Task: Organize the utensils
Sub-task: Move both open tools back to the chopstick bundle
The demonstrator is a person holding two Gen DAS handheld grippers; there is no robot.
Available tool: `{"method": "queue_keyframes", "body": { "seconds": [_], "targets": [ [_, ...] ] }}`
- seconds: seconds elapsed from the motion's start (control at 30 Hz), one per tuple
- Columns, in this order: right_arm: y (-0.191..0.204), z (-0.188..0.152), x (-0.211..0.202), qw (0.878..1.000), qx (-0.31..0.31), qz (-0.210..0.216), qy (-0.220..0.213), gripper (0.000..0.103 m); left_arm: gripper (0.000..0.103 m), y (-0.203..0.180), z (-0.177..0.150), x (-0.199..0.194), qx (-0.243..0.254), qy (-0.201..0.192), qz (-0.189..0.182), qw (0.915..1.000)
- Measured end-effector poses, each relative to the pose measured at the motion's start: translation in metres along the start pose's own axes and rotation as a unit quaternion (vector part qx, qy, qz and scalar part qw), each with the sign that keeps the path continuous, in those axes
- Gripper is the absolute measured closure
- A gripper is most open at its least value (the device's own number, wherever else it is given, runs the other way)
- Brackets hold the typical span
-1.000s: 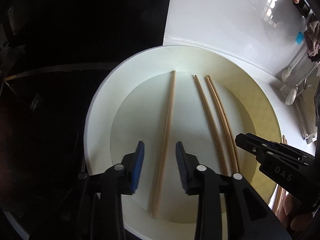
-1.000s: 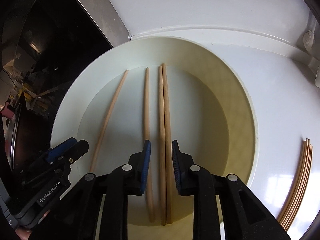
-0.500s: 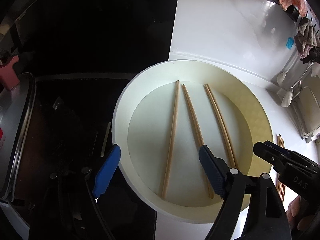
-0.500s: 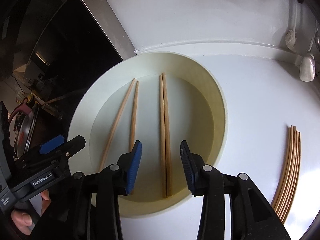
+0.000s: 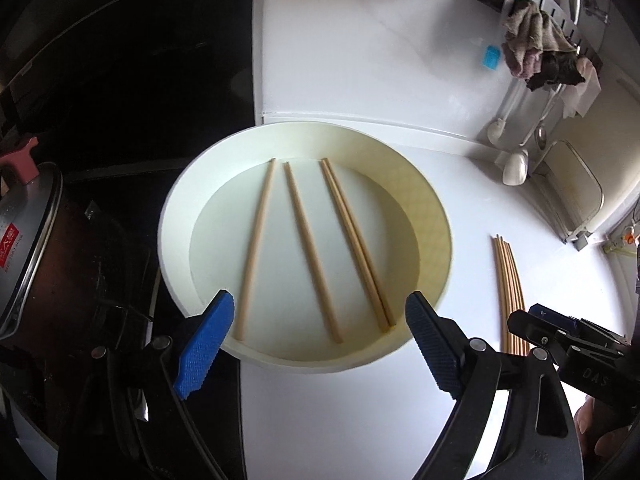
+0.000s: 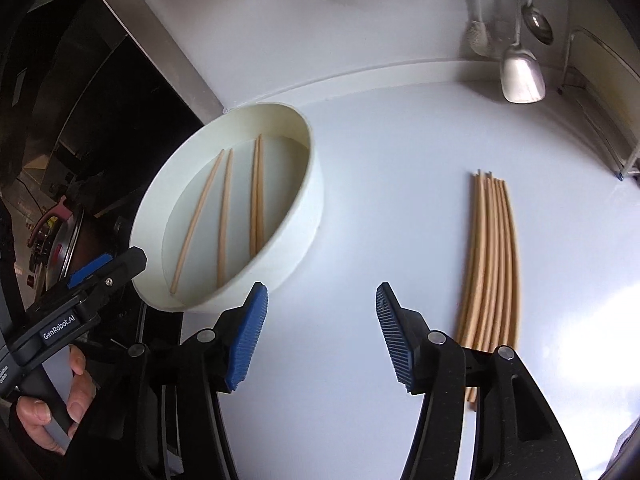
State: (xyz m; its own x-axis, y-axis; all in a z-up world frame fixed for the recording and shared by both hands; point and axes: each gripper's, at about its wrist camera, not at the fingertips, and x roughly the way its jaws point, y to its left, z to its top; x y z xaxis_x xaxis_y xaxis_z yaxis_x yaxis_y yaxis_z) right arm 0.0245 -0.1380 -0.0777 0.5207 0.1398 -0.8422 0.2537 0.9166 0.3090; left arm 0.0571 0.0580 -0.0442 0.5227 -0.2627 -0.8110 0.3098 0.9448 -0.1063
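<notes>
Chopsticks (image 5: 302,250) lie in the round white tray (image 5: 434,216) while the left gripper (image 5: 316,344) and right gripper (image 6: 320,336) are both opening, empty, above the counter (image 6: 400,140).

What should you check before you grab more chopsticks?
1. Left tongs empty: ok, opening wider, nothing between them.
2. Right tongs empty: ok, opening, only bare counter between them.
3. Four chopsticks lie flat inside the round tray: ok.
4. Tray fully on the counter: not ok, its left edge hangs over the dark stove side.
5. Loose bundle of chopsticks in view, right of the tray: ok.
6. Bundle sticks easy to pick singly: cannot tell, they lie pressed side by side.
</notes>
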Motion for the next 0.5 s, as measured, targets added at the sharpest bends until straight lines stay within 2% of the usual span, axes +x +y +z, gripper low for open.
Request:
{"method": "queue_keyframes", "body": {
  "seconds": [0.27, 0.5],
  "targets": [
    [-0.069, -0.025, -0.048, 0.999, 0.026, -0.026, -0.026, 0.044, 0.017, -0.069, -0.007, -0.012, 0.023, -0.011, -0.019, 0.9995],
    [-0.137, -0.044, -0.077, 0.999, 0.027, -0.027, -0.036, 0.043, 0.015, -0.118, -0.019, -0.019, 0.012, -0.007, 0.001, 0.9999]
  ]
}}
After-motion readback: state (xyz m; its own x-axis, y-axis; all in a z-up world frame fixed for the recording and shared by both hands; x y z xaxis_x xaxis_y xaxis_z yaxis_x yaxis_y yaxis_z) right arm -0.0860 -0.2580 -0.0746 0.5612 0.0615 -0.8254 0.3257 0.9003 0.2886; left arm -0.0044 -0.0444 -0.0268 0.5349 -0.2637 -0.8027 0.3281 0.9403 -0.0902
